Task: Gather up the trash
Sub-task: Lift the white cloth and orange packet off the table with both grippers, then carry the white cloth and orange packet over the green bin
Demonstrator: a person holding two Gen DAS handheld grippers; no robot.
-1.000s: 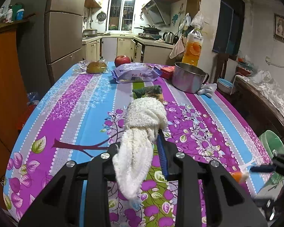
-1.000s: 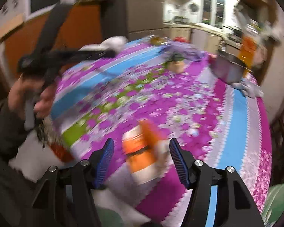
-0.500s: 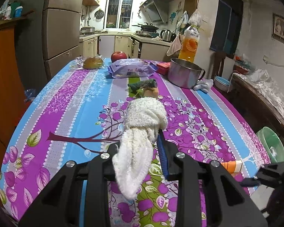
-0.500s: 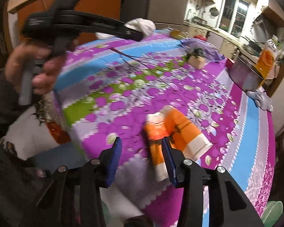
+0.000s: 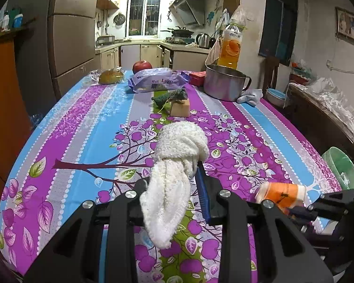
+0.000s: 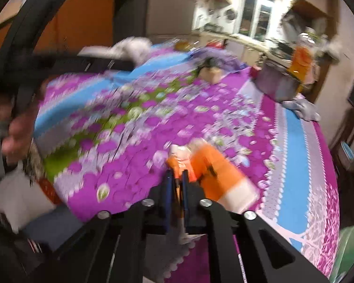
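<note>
The right gripper [image 6: 177, 179] has its 2 blue pads pressed narrow on one flattened end of the orange and white wrapper [image 6: 214, 172], which lies at the near edge of the table [image 6: 295, 155]; this view is blurred, so I cannot tell if the wrapper is lifted or is touching the cloth. Gripping it by the thin end makes sense, I think, because the fuller part is too wide and soft to pinch well. In the left view the same wrapper [image 5: 280, 192] shows near the table's right corner, with the dark right tool just beside it. The left gripper [image 5: 174, 188] is closed on a white knotted towel [image 5: 177, 155], whose bulky knot stands out past the fingertips, above the flowered cloth; probably it is kept there for wiping after the trash is gone. A green bin [image 5: 342, 169] stands low beside the table on the right, a likely place for the wrapper, and nothing seems to block the way to it. Farther away, well apart from both tools, are a steel pot [image 5: 224, 86], a juice bottle [image 5: 231, 47], a purple packet [image 5: 157, 82], an apple [image 5: 142, 66] and a small tan block [image 5: 180, 108] with greens on it.
</note>
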